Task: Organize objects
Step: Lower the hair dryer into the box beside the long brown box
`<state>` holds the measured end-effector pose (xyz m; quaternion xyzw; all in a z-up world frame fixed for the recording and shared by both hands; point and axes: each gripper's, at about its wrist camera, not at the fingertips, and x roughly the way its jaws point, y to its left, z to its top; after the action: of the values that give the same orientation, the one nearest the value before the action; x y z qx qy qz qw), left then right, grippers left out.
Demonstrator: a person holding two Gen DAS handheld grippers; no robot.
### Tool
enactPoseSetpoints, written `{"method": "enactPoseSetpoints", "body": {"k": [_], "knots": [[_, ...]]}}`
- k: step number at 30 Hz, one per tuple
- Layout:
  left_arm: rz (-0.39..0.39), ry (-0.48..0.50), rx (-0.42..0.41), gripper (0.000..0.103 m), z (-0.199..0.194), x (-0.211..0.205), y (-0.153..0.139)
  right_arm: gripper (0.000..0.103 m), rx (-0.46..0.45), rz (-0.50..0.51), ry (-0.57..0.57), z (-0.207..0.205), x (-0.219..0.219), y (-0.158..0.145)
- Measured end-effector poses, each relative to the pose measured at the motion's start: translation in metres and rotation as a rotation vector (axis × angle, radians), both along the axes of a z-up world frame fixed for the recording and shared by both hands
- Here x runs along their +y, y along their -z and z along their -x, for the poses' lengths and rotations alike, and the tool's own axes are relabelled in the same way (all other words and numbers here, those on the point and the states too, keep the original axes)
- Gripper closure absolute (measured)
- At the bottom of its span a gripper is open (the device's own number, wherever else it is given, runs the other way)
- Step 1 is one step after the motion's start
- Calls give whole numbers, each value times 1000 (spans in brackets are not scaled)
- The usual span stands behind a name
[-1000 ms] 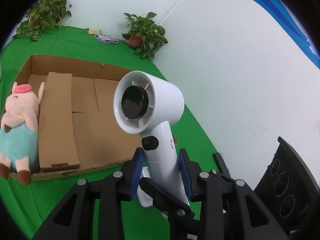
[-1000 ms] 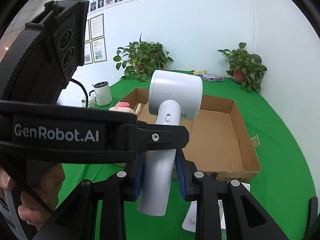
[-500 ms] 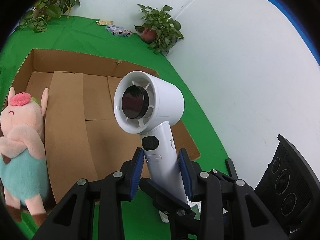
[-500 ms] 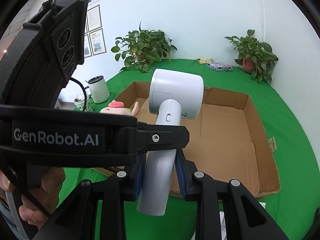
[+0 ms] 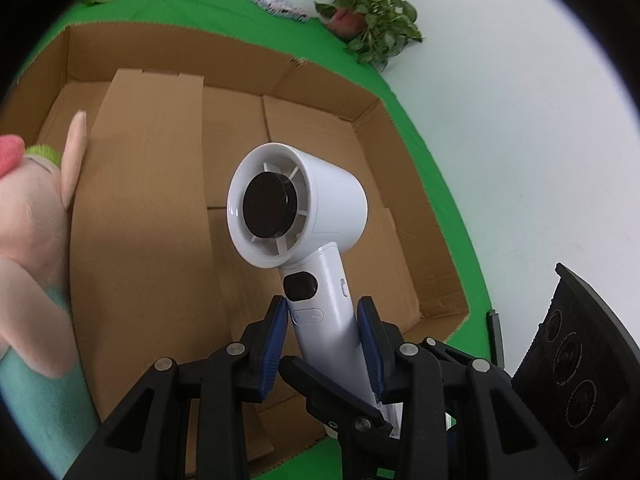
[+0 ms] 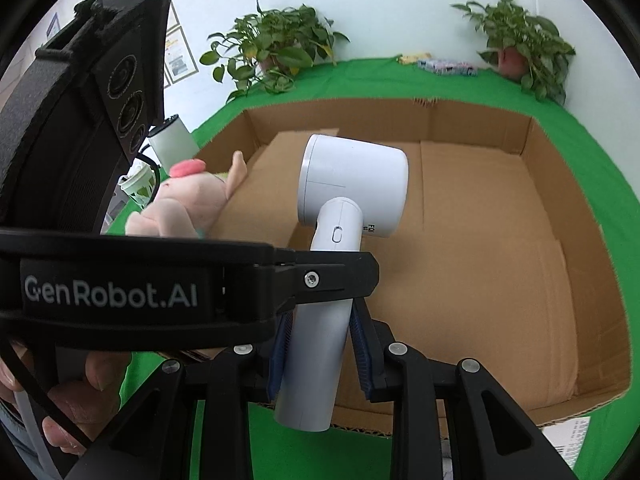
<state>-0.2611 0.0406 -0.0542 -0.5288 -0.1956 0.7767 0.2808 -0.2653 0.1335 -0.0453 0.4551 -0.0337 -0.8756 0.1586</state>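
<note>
A table covered with green cloth [image 6: 592, 152] carries everything. On it lies a wide open cardboard box [image 6: 480, 120]. Behind the box, at the wall, stand two potted plants [image 6: 276, 52] [image 6: 520, 44], and between them lie a small colourful packet [image 6: 448, 67] and a yellow item [image 6: 414, 57].

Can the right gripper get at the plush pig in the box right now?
Probably not: the right gripper has its jaws shut on the hair dryer handle, shared with the left gripper. The plush pig lies past the left gripper's body.
</note>
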Motion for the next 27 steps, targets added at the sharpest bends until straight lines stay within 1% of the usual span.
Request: {"method": "enactPoseSetpoints", "body": {"k": [5, 8, 11, 12, 14, 15, 17, 19, 22, 24, 25, 26, 27], "knots": [[18, -25, -32, 68, 6, -1, 9, 77, -39, 30, -4, 12, 2, 17], [19, -34, -43, 68, 6, -3, 10, 77, -41, 42, -5, 14, 4, 20], [37, -29, -54, 69, 9, 0, 8, 80, -53, 51, 0, 7, 14, 20], [46, -34, -41, 71, 7, -2, 5, 80, -62, 46, 10, 7, 16, 23], [69, -53, -7, 70, 2, -8, -3, 81, -89, 37, 31, 6, 22, 29], [61, -57, -2, 70, 0, -11, -4, 79, -104, 37, 38, 9, 22, 35], [39, -73, 11, 70, -4, -21, -12, 79, -115, 42, 32, 10, 20, 41], [42, -90, 52, 70, -10, -32, -21, 79, -107, 20, 31, 10, 16, 43], [64, -113, 89, 70, -14, -43, -29, 76, -123, 38, 32, 12, 16, 45], [81, -128, 89, 70, -16, -48, -27, 74, -141, 55, 32, 15, 18, 46], [86, -133, 81, 70, -17, -51, -24, 67, -153, 68, 23, 16, 18, 47], [91, -139, 70, 70, -17, -52, -20, 58, -157, 81, 17, 17, 18, 45], [97, -143, 63, 70, -18, -53, -16, 54, -150, 90, 13, 16, 21, 41]]}}
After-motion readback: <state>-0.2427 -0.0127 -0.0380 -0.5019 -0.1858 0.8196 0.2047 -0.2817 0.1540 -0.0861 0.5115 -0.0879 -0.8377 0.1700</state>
